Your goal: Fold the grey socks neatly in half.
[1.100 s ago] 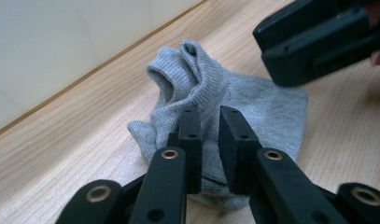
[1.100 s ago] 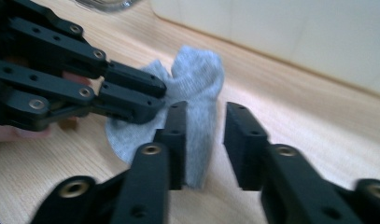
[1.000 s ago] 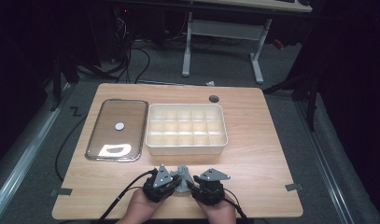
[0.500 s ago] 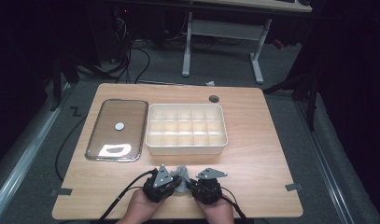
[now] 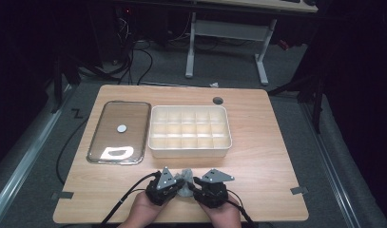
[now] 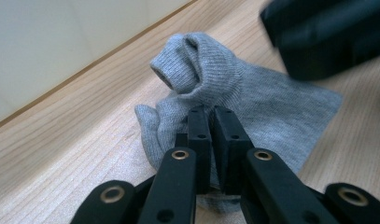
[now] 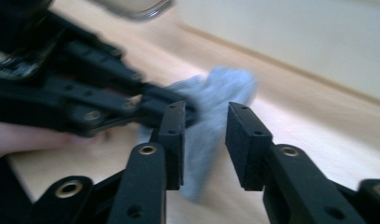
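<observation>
A grey ribbed sock (image 6: pixel 262 98) lies crumpled on the wooden table (image 5: pixel 267 156) near its front edge, one end rolled into a tube. My left gripper (image 6: pixel 211 122) is shut on a fold of that sock. My right gripper (image 7: pixel 204 122) is open, its jaws straddling the sock (image 7: pixel 215 93) from the other side. In the high view both grippers sit close together, left gripper (image 5: pixel 177 189) and right gripper (image 5: pixel 194 189), with the sock (image 5: pixel 185 180) between them. The left gripper's black body (image 7: pixel 75 102) shows blurred in the right gripper view.
A white box (image 5: pixel 188 152) with several compartments stands just beyond the sock. Left of it lies a clear, metal-rimmed lid (image 5: pixel 110 142) with a white knob. A round cable hole (image 5: pixel 217 100) sits near the far edge. Bare wood stretches to the right.
</observation>
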